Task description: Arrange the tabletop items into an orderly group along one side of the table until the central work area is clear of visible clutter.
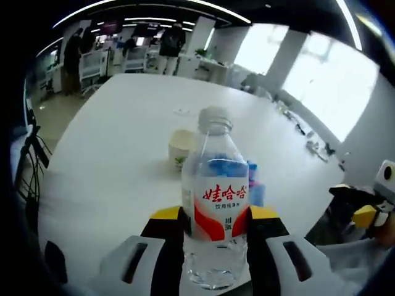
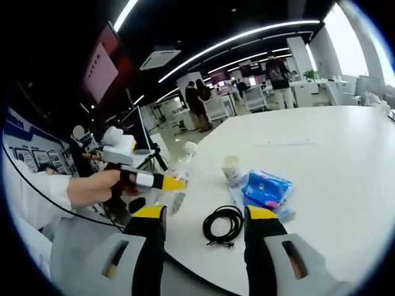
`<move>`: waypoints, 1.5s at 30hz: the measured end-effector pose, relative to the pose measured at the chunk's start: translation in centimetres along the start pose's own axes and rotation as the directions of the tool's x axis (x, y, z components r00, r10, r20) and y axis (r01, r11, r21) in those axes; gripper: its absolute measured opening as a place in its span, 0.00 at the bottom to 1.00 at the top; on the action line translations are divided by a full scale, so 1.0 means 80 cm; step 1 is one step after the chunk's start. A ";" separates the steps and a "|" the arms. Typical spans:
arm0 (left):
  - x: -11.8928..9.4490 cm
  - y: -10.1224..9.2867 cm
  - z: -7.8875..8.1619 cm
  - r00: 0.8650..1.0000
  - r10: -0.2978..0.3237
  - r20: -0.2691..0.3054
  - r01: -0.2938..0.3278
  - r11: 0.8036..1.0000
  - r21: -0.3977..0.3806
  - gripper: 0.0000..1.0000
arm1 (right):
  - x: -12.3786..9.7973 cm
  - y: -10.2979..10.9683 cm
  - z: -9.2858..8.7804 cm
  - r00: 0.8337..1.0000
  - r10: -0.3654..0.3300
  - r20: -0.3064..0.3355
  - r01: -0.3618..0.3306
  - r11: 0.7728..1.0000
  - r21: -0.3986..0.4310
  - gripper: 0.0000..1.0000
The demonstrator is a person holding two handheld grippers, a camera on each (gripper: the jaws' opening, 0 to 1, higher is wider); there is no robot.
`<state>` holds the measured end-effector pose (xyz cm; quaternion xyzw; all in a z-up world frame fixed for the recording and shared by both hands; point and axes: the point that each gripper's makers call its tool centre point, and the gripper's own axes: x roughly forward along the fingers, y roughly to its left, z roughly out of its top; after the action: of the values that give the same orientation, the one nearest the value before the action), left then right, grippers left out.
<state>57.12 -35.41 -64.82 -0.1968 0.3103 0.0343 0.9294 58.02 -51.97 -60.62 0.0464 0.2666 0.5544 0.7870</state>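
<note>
Left gripper view: white table (image 1: pixel 111 160) biggest thing I see, mostly bare. My left gripper (image 1: pixel 215 228) clenched on water bottle (image 1: pixel 215 203), jaws pressed to both sides of label, bottle upright at near table edge. Paper cup (image 1: pixel 182 148) just behind bottle; blue packet (image 1: pixel 254 185) peeks out beside it. Right gripper view: right gripper (image 2: pixel 203 231) released, jaws spread wide, coiled black cable (image 2: pixel 223 223) on table between them. Blue packet just beyond cable, cup past that.
</note>
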 end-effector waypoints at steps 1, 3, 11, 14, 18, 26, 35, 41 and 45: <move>-0.004 -0.002 0.005 1.000 0.002 0.023 -0.002 1.000 0.007 0.34 | 0.000 0.000 0.000 1.000 0.002 0.001 -0.002 1.000 0.001 0.48; -0.015 -0.010 0.024 0.995 -0.013 0.100 0.009 0.999 0.041 0.34 | 0.000 0.000 0.001 1.000 0.005 0.005 -0.005 1.000 0.006 0.48; -0.041 -0.023 0.062 0.973 -0.039 0.226 0.014 0.994 0.111 0.35 | 0.001 0.003 0.002 1.000 0.014 0.013 -0.015 0.999 0.041 0.48; -0.042 -0.019 0.065 0.969 -0.044 0.243 0.020 0.995 0.099 0.35 | 0.006 0.008 0.015 0.998 0.042 0.036 -0.045 0.997 0.063 0.48; -0.041 -0.014 0.063 0.966 -0.053 0.254 0.027 0.994 0.107 0.35 | 0.029 0.021 0.077 0.979 0.151 0.137 -0.169 0.977 0.130 0.52; -0.040 -0.005 0.059 0.959 -0.056 0.277 0.035 0.996 0.081 0.35 | 0.097 0.052 0.182 0.924 0.317 0.215 -0.335 0.941 0.054 0.55; -0.038 -0.011 0.054 0.960 -0.061 0.275 0.036 0.995 0.097 0.35 | 0.179 0.072 0.146 0.908 0.414 0.066 -0.418 0.903 0.097 0.55; -0.031 -0.005 0.045 0.966 -0.050 0.255 0.024 0.994 0.104 0.35 | 0.203 0.080 0.126 0.891 0.451 0.049 -0.454 0.885 0.106 0.55; -0.031 -0.007 0.043 0.965 -0.052 0.258 0.029 0.995 0.091 0.35 | 0.213 0.085 0.121 0.876 0.479 0.049 -0.480 0.858 0.182 0.54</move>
<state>57.10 -34.44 -60.67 -0.1565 0.1830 0.0273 0.9702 60.96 -31.92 -56.15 0.1863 0.2971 0.7048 0.6166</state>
